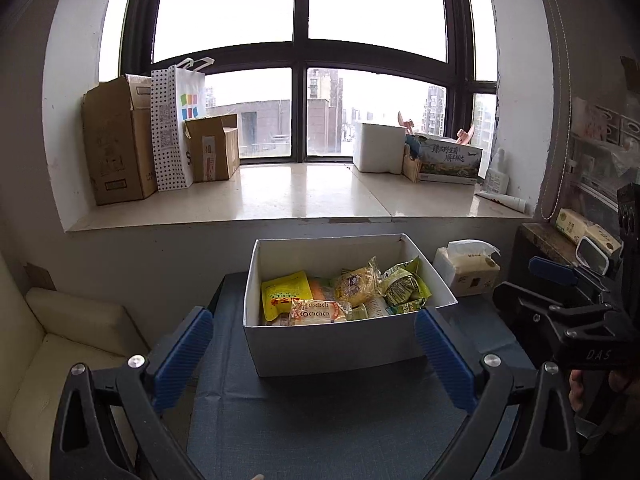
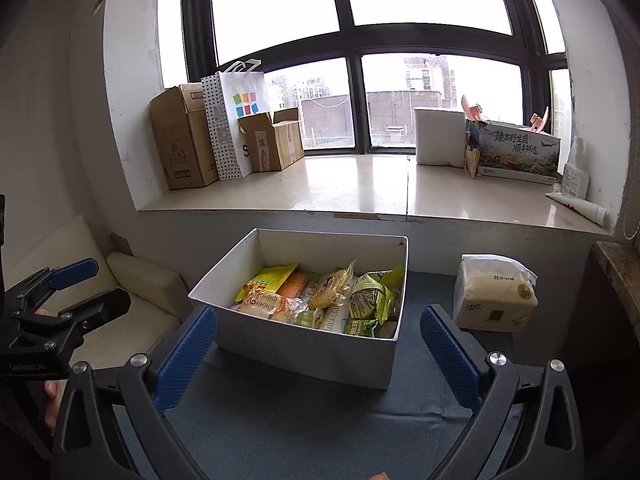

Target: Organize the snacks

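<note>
Left wrist view shows the snacks (image 1: 344,294) already piled in the white box (image 1: 332,344) on the dark table (image 1: 320,420) — none visible outside. Both tools, left gripper (image 1: 314,354) and right gripper (image 2: 318,354), hang spread and empty — little seems left.

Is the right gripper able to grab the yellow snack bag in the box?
Probably yes. The right gripper is open and empty, the white box has no lid, and the yellow snack bag lies on top, at the far left.
</note>
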`<action>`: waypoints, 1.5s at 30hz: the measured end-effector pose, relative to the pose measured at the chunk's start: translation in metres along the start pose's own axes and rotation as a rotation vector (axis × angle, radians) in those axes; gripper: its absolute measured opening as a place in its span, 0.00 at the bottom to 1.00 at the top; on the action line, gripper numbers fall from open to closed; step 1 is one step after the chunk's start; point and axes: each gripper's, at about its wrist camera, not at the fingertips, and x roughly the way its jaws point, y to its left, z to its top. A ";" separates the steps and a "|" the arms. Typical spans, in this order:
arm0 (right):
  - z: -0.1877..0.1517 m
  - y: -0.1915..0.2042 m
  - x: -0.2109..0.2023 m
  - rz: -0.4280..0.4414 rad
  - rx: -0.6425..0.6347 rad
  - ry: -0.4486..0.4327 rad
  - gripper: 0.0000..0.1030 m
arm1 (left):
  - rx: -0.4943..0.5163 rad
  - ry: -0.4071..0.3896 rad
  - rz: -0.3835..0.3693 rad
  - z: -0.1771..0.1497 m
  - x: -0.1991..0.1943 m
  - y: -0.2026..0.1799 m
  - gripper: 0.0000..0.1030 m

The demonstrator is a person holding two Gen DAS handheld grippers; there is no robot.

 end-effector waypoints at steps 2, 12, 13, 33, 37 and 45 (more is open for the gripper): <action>-0.008 0.008 -0.014 -0.014 -0.025 -0.005 1.00 | -0.023 -0.036 0.014 -0.010 -0.018 -0.002 1.00; -0.059 0.012 -0.067 -0.005 0.066 0.024 1.00 | -0.003 0.103 -0.075 -0.063 -0.037 -0.028 1.00; -0.067 0.011 -0.071 -0.008 0.079 0.025 1.00 | -0.009 0.112 -0.082 -0.065 -0.036 -0.029 1.00; -0.086 0.009 -0.078 -0.014 0.095 0.059 1.00 | 0.000 0.169 -0.136 -0.066 -0.028 -0.038 1.00; -0.086 0.011 -0.077 -0.016 0.089 0.065 1.00 | -0.005 0.172 -0.138 -0.066 -0.028 -0.038 1.00; -0.086 0.011 -0.075 -0.013 0.085 0.067 1.00 | 0.009 0.176 -0.119 -0.064 -0.026 -0.039 1.00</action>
